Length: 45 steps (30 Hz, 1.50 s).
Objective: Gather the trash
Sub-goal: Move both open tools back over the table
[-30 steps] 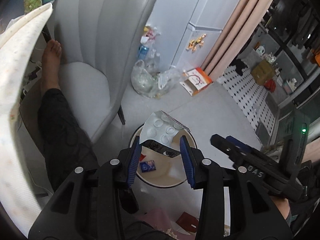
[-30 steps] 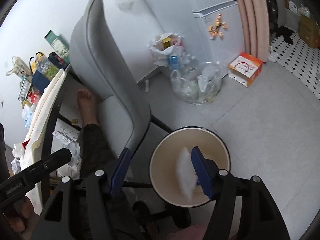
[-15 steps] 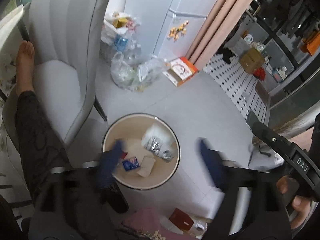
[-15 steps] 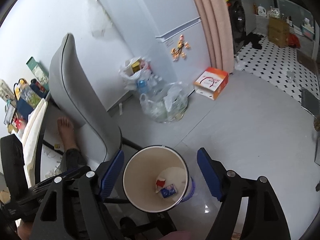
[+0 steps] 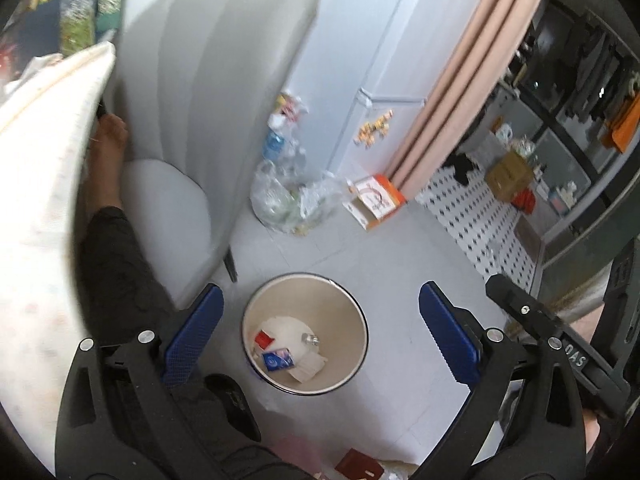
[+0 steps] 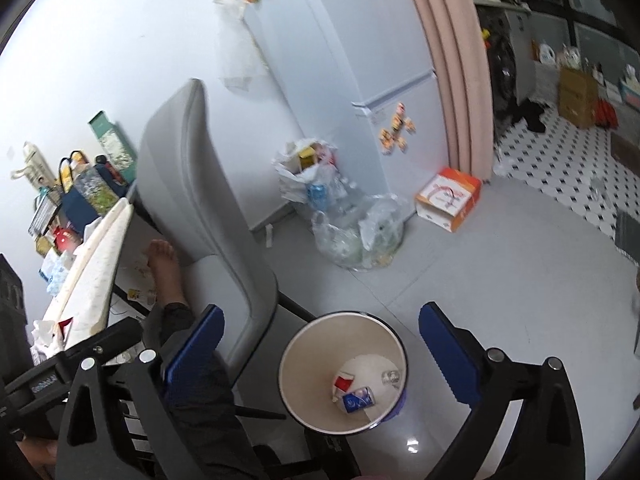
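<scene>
A round cream trash bin [image 5: 352,308] stands on the grey floor below both grippers; it also shows in the right wrist view [image 6: 296,356]. Inside lie a blue wrapper [image 5: 276,359], a red scrap [image 5: 263,337], white paper and a crumpled clear pack [image 5: 310,339]. My left gripper [image 5: 320,340] is open and empty, high above the bin. My right gripper [image 6: 320,360] is open and empty, also above the bin. The other gripper's black body shows at the right of the left wrist view [image 5: 560,344].
A grey chair [image 6: 192,200] stands left of the bin, with a person's leg and bare foot [image 6: 164,268] on it. A table edge [image 6: 96,264] with clutter is at the left. Plastic bags of rubbish [image 6: 352,232], an orange box [image 6: 448,196] and a fridge stand behind.
Both grippers opened and dropped their trash, a blister pack and white paper, into the bin. Both then rose higher above it.
</scene>
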### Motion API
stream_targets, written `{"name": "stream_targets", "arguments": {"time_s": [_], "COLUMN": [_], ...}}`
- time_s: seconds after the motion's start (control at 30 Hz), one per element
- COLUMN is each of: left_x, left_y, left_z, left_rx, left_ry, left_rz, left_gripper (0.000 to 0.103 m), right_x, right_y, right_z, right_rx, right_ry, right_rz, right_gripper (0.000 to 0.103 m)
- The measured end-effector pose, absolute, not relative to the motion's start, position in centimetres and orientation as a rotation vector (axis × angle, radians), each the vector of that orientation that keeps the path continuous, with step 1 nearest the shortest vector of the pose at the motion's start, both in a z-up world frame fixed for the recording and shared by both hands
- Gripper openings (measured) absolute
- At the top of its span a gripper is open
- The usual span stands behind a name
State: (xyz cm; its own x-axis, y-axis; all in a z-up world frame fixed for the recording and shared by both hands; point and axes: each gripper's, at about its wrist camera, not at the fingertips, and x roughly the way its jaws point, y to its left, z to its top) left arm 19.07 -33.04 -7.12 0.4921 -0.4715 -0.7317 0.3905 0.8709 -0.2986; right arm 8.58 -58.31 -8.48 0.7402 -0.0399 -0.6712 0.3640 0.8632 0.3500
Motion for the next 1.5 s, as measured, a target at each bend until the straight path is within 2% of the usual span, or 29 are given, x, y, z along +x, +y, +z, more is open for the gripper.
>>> {"name": "stream_targets", "arguments": {"time_s": [0.23, 0.6, 1.13, 1.5], "left_x": [17.5, 15.5, 13.9, 13.1], "left_y": [-26.4, -17.6, -8.4, 0.6], "left_z": [-3.2, -0.5, -0.4, -2.9], "left_rx": [-0.162, -0.218, -0.242, -0.285], "left_ry": [0.807, 0.719, 0.71, 0.775], "left_rz": [-0.457, -0.348, -0.273, -0.119], "left_gripper": [0.097, 0.097, 0.097, 0.097], "right_x": [8.9, 9.7, 10.5, 12.8], "right_y": [-53.5, -44.9, -35.0, -27.8], "right_z": [-4.7, -0.8, 1.4, 0.5], "right_rx": [0.417, 0.325, 0.244, 0.19], "right_ry": [0.65, 0.604, 0.621, 0.684], "right_rz": [-0.239, -0.137, 0.032, 0.143], "right_gripper": [0.096, 0.096, 0.096, 0.096]}}
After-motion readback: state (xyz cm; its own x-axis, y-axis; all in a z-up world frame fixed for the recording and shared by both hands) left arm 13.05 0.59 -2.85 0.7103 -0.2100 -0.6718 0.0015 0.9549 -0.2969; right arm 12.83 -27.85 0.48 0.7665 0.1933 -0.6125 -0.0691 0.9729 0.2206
